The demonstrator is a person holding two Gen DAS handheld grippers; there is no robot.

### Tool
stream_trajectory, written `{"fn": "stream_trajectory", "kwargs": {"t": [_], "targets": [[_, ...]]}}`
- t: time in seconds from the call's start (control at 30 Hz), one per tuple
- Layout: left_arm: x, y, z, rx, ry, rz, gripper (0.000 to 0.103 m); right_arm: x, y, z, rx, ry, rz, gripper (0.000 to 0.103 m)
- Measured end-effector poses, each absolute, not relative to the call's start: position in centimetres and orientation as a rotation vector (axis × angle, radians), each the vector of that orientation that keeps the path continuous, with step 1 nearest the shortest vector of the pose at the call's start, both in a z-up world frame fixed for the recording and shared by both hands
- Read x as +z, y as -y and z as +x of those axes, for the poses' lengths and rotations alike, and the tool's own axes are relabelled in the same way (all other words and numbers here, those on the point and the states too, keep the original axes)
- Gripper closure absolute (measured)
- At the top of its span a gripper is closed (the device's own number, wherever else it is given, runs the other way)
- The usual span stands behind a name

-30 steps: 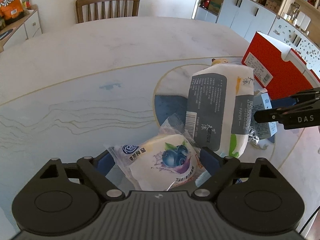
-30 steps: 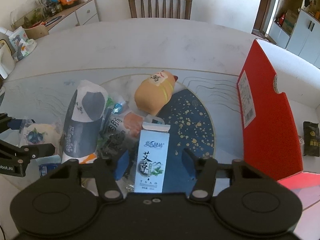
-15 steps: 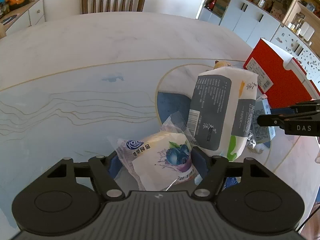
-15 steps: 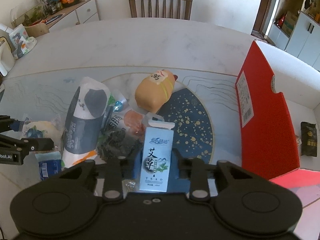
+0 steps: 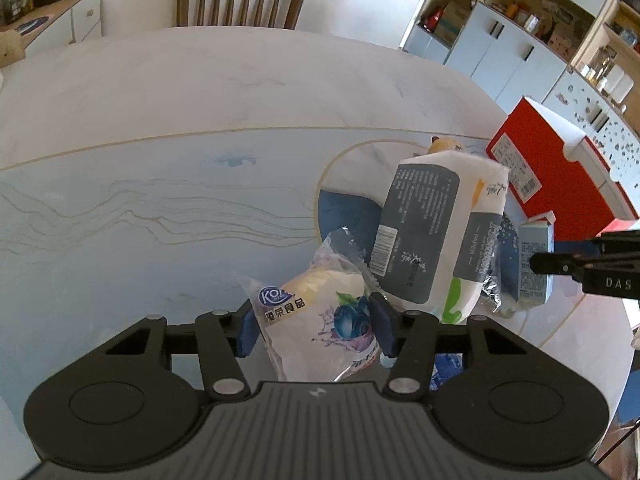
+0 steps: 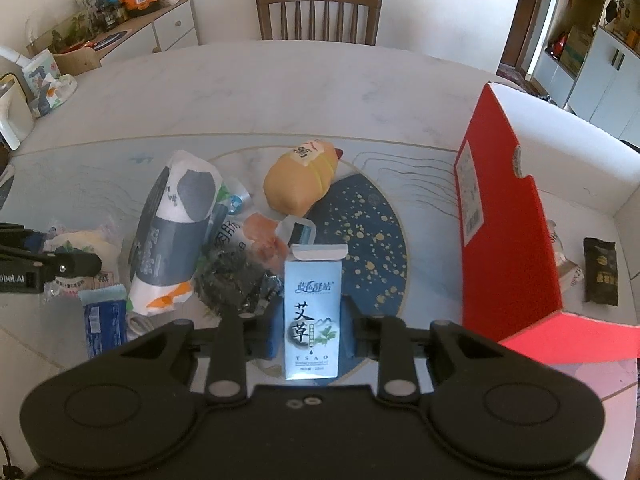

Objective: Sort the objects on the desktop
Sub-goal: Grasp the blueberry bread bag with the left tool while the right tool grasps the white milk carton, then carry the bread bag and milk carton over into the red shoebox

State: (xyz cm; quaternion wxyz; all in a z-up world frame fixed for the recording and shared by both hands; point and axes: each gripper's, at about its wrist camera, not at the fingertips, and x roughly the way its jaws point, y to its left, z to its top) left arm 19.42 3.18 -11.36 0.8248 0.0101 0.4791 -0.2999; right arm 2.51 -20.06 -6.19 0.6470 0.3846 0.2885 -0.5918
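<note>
At lower centre of the left view, the left gripper [image 5: 314, 330] is closing on a clear-wrapped blueberry bun packet [image 5: 320, 322] between its jaws; the right gripper [image 6: 312, 330] pinches an upright pale-blue carton [image 6: 313, 312], lower centre

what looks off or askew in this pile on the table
The small light-blue carton clamped in the right gripper has its top flap sprung open. The tissue pack lies tilted across crumpled snack wrappers.

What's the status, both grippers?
Right gripper shut on carton. Left gripper closing around bun packet, pads touching. Tissue pack close beside; red box open.
</note>
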Motion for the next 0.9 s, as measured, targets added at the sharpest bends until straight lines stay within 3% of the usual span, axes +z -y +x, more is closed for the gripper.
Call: {"fn": "stream_trajectory", "kwargs": {"t": [0.9], "targets": [[-5.6,-1.7,15.3,-0.765,-0.986,-0.065,0.049,-2.6,13.2,-1.3,-1.34,-0.591,0.92,0.076]]}}
